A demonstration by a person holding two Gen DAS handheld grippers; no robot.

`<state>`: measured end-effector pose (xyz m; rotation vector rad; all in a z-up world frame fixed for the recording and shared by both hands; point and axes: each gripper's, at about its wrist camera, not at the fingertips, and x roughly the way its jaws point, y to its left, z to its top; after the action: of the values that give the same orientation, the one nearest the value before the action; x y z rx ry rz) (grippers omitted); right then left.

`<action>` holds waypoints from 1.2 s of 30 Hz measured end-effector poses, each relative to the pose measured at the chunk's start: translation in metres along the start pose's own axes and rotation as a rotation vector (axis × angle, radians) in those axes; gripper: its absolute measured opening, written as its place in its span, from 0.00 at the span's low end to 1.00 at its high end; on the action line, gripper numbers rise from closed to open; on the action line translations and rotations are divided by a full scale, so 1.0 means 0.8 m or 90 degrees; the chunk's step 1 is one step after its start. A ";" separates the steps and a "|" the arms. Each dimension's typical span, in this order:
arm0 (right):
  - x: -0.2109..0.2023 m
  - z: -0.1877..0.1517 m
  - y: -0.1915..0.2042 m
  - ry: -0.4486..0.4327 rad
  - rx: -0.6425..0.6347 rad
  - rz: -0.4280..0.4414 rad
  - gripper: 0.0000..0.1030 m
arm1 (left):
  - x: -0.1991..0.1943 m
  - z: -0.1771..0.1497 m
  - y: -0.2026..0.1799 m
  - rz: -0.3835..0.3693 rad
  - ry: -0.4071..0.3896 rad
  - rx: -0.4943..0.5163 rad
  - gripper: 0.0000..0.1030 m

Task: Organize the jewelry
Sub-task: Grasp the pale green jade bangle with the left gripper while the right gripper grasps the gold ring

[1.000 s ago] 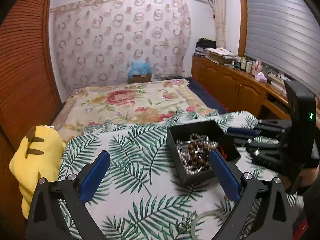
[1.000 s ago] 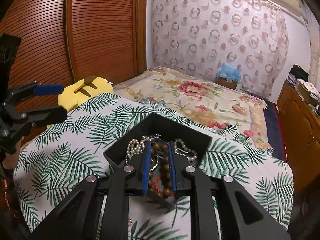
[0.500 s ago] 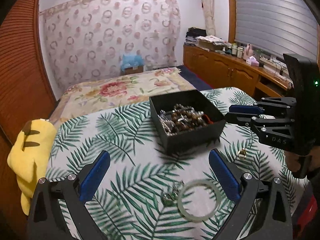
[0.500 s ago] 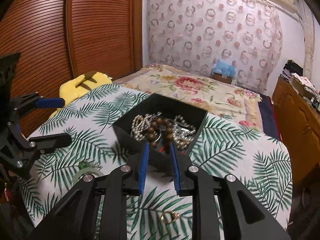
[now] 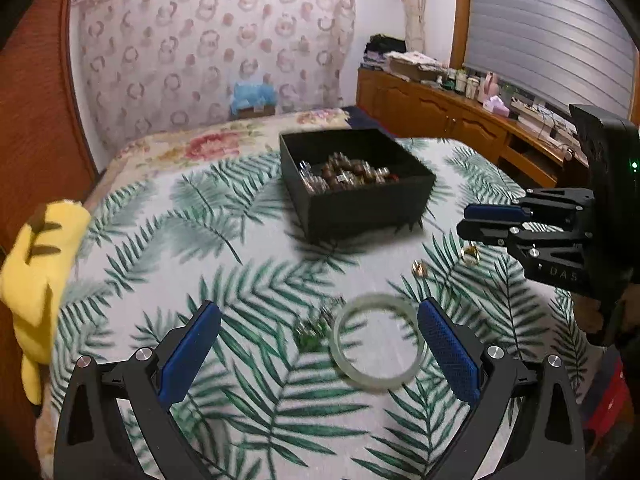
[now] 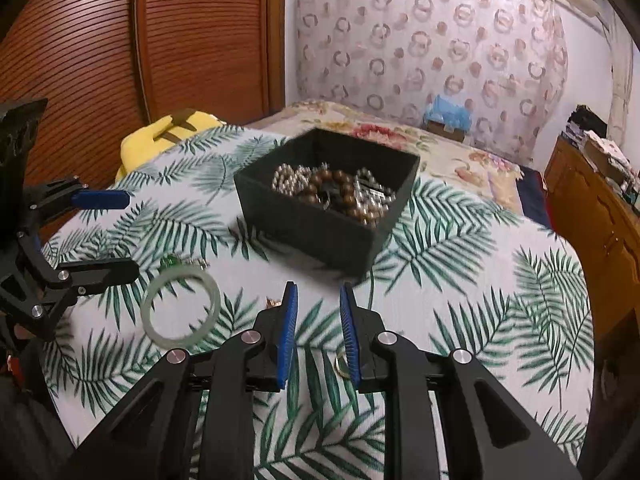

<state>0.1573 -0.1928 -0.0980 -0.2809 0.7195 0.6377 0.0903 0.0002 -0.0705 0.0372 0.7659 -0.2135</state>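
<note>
A black box holding bead bracelets and pearl strands sits on the leaf-print cloth; it also shows in the right wrist view. A pale green bangle lies between my left gripper's wide-open fingers, with a small green-stoned piece beside it. Two small gold rings lie near the right gripper. My right gripper hovers low in front of the box, jaws narrowly apart and empty, a gold ring under them. The bangle lies to its left.
A yellow plush toy sits at the table's left edge. A floral bed lies behind the table, a wooden sideboard with clutter at the right, and a wooden slatted wardrobe at the left.
Both grippers have pulled back from the box toward the near side of the table. The right gripper has left the box and opened slightly. The bangle and rings came into view.
</note>
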 end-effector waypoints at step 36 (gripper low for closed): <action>-0.006 -0.044 -0.031 0.027 0.046 -0.019 0.27 | 0.053 -0.014 -0.048 -0.033 0.088 0.052 0.67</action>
<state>0.1514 -0.2297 -0.1195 -0.2389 0.7761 0.5785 0.1043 -0.0435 -0.1060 0.1107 0.8967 -0.2943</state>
